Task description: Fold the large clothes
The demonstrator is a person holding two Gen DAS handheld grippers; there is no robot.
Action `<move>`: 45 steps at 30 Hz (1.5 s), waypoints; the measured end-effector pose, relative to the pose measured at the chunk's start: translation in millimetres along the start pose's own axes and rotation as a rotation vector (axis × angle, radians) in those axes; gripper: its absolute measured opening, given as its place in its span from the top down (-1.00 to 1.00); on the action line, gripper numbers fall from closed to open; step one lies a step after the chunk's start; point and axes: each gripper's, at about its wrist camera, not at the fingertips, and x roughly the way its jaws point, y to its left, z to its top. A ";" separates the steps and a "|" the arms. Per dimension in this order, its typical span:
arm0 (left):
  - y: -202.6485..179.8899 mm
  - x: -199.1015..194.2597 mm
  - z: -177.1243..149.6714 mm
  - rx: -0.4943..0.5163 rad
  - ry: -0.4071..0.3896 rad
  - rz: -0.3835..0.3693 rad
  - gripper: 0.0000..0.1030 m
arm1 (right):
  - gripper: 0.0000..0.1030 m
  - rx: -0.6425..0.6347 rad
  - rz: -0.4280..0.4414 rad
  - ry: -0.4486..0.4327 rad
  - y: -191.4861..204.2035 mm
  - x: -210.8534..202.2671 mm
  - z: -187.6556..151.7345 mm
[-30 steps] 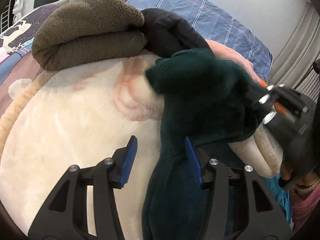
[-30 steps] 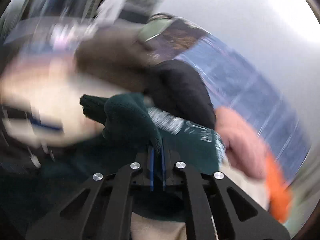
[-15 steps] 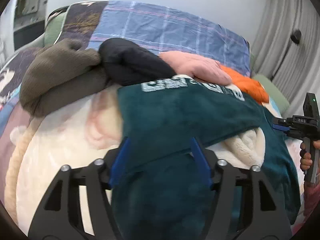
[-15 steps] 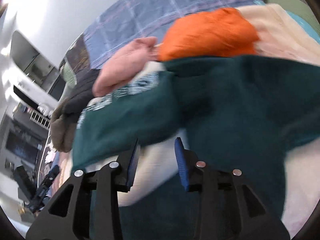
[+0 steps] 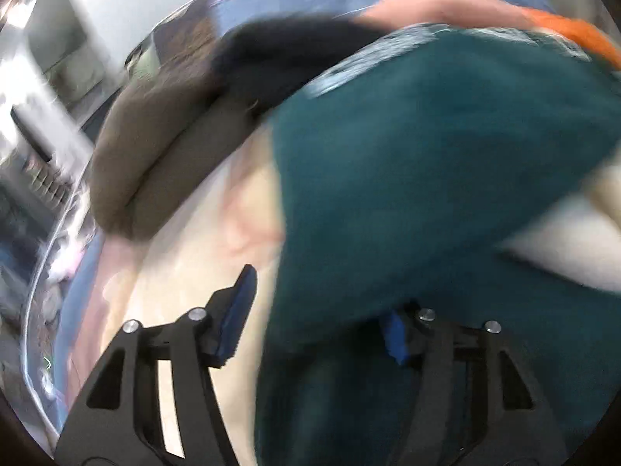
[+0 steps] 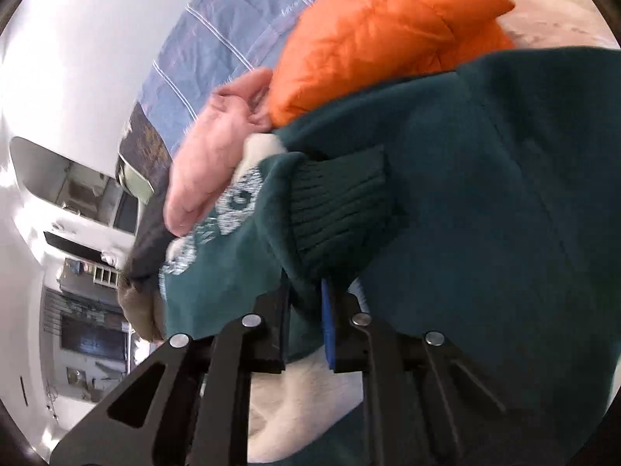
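While my right gripper pinches ribbed cuff of dark green fleece sweatshirt, sleeve runs away up-right; left gripper closing, half open, sweatshirt hem draped between, not gripped yet.

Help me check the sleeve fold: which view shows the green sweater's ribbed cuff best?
The right wrist view: the ribbed cuff of the green sweater sits sharp, just above the right gripper. The left wrist view is motion-blurred; no cuff can be made out.

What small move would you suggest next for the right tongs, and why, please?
Probably draw the right tongs across to lay the green sweatshirt sleeve over its body: they are shut on fabric just below the ribbed cuff, which is already bunched there.
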 end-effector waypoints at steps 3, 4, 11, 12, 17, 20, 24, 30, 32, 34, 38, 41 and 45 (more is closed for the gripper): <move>40.2 4.3 -0.2 -0.198 0.040 -0.147 -0.19 | 0.74 -0.077 0.013 -0.034 15.5 -13.3 -13.6; 43.0 3.0 -0.3 -0.193 0.037 -0.139 -0.19 | 0.74 -0.070 0.007 -0.039 9.1 -16.3 -14.6; 52.4 -13.8 -6.7 -0.152 -0.013 -0.067 -0.17 | 0.74 -0.051 0.022 0.017 -20.0 -3.0 -16.0; 55.4 -13.7 -7.3 -0.163 -0.009 -0.071 -0.17 | 0.74 -0.115 0.035 -0.015 -4.6 -13.6 -17.8; 59.0 -13.9 -11.0 -0.178 0.018 -0.089 -0.13 | 0.72 -0.231 0.071 -0.071 34.5 -48.6 -21.3; 58.4 -31.1 -20.8 -0.164 0.018 -0.194 0.11 | 0.38 -0.235 -0.138 -0.024 3.4 -19.6 -21.4; 64.2 -72.4 -31.2 -0.193 -0.033 -0.369 0.36 | -0.14 -0.095 -0.071 0.014 -48.5 3.4 -31.3; 16.1 -118.9 18.2 -0.102 -0.191 -0.477 0.36 | -0.20 -0.186 -0.133 -0.026 -34.6 6.6 -39.4; -18.1 -117.4 42.6 -0.043 -0.211 -0.504 0.36 | -0.20 -0.202 -0.137 -0.041 -31.2 6.3 -44.9; -47.1 -109.9 60.4 -0.006 -0.213 -0.521 0.23 | -0.21 -0.218 -0.133 -0.056 -30.8 7.4 -46.5; -109.1 -61.8 78.0 0.058 -0.132 -0.520 -0.29 | -0.22 -0.231 -0.116 -0.067 -27.5 14.3 -45.3; -142.4 -11.8 56.0 0.157 -0.112 -0.394 -0.42 | -0.27 -0.255 -0.111 -0.069 -29.0 14.1 -46.0; -137.5 -18.9 46.1 0.142 -0.164 -0.395 -0.42 | -0.31 -0.266 -0.079 -0.074 -32.6 13.4 -45.7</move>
